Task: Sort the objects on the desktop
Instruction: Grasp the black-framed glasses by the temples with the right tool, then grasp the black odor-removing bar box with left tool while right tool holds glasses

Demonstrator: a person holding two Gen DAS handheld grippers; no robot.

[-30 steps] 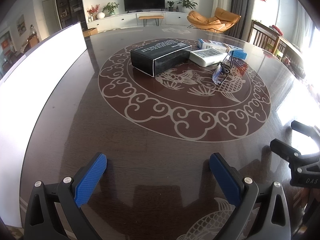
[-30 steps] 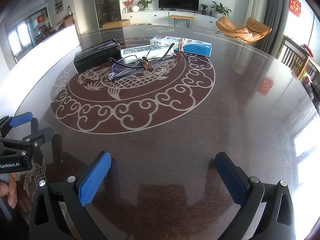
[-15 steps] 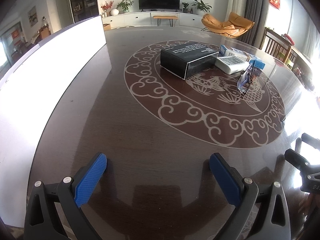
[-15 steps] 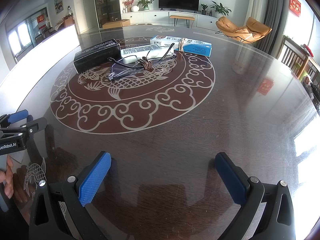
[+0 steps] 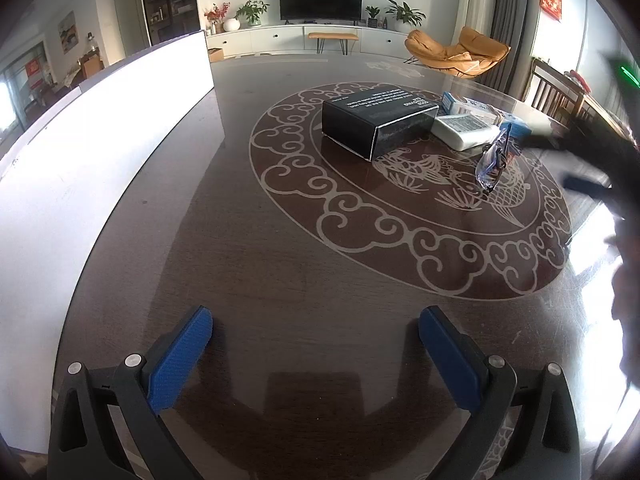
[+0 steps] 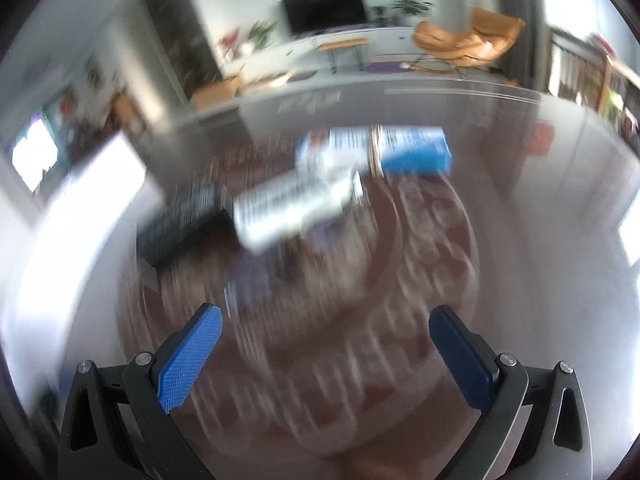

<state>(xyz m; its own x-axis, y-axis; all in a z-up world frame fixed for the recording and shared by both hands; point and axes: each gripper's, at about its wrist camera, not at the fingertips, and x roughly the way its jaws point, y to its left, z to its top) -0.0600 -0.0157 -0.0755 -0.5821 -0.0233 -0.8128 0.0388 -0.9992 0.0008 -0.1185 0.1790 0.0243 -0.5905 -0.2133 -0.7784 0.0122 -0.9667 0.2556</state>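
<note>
A black box lies on the dark round table. Beside it to the right are a white packet, a blue-and-white box and a pair of glasses. My left gripper is open and empty, low over the near table edge, far from them. My right gripper is open and empty above the table. Its view is blurred by motion and shows the black box, the white packet and the blue-and-white box ahead. The right gripper's dark blurred body shows at the right edge of the left wrist view.
A white panel stands along the table's left edge. Beyond the table are an orange armchair, a TV cabinet and a wooden chair at the right.
My right gripper has swung fast forward toward the objects, blurring its view. My left gripper has turned left, so the objects sit further right in its view.
</note>
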